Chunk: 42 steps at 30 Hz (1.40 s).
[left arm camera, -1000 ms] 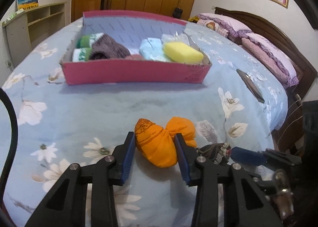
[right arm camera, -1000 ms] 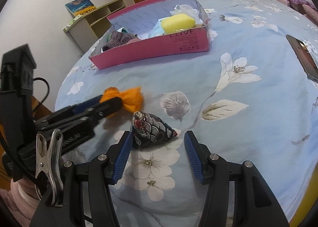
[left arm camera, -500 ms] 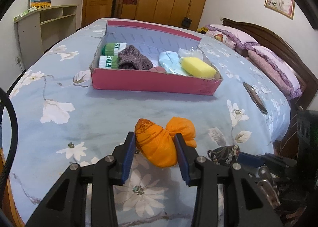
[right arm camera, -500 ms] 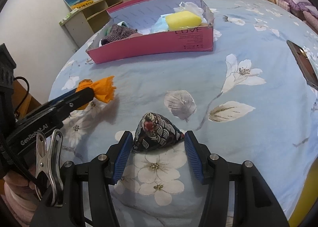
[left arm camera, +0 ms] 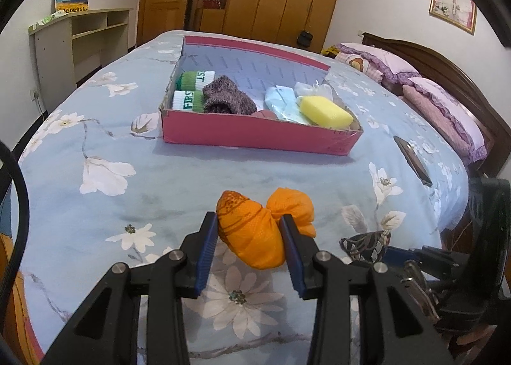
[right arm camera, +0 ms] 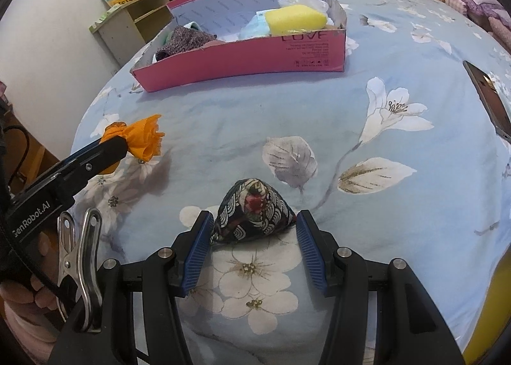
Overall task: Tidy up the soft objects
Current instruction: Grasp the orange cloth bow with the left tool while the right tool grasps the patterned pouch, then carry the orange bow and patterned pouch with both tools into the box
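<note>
The left gripper is squeezing an orange cloth bundle between its blue pads, its jaws only partly apart around the cloth, and the bundle is hanging clear of the blue floral bedspread. One knotted lobe of the bundle is bulging out past the right-hand pad. In the right wrist view this same bundle is sticking out beyond the tip of the left gripper's fingers, off to the left.

The right gripper is standing fairly wide around a dark patterned pouch, which is sitting between the pads; the left pad is touching it and the right pad is meeting its pointed corner, but whether they are pressing it I cannot tell.

Well ahead of both sets of fingers, a pink box is lying on the bedspread, holding a yellow sponge, a knitted sock and green-and-white rolls
</note>
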Each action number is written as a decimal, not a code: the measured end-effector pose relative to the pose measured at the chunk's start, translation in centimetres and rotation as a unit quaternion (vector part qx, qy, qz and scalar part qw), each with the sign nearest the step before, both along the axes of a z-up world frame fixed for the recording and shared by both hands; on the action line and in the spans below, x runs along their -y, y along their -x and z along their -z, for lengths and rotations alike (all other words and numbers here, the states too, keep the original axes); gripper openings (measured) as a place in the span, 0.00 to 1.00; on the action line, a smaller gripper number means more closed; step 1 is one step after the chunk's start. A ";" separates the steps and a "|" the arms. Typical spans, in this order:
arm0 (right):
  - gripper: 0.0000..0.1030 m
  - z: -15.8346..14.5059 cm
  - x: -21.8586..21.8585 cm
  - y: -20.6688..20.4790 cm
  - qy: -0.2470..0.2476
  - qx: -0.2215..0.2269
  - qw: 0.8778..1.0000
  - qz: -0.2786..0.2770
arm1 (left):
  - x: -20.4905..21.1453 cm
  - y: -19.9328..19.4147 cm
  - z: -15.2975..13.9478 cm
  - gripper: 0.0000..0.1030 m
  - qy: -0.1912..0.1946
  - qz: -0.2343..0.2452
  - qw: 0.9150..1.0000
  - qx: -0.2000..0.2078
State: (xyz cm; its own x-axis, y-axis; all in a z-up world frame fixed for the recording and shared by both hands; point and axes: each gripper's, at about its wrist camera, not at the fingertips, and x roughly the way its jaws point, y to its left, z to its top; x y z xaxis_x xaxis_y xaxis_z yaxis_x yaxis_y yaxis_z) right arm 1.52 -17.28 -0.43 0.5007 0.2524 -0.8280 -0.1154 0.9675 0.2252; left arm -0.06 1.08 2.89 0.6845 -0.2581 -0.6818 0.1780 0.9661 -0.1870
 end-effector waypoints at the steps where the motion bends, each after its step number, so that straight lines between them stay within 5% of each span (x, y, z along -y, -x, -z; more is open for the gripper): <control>1: 0.53 0.0 0.0 0.0 0.001 0.002 1.000 0.000 | 0.0 0.0 -0.1 0.40 0.000 0.000 1.000 0.001; 27: 0.42 -2.8 -0.5 0.9 -0.017 0.059 0.998 -0.025 | -0.4 0.3 -1.0 0.40 -0.003 -0.008 1.000 0.015; 42: 0.42 -7.5 0.8 -0.7 -0.010 0.112 0.993 -0.034 | 0.0 -1.6 -3.8 0.41 -0.010 -0.002 0.999 0.040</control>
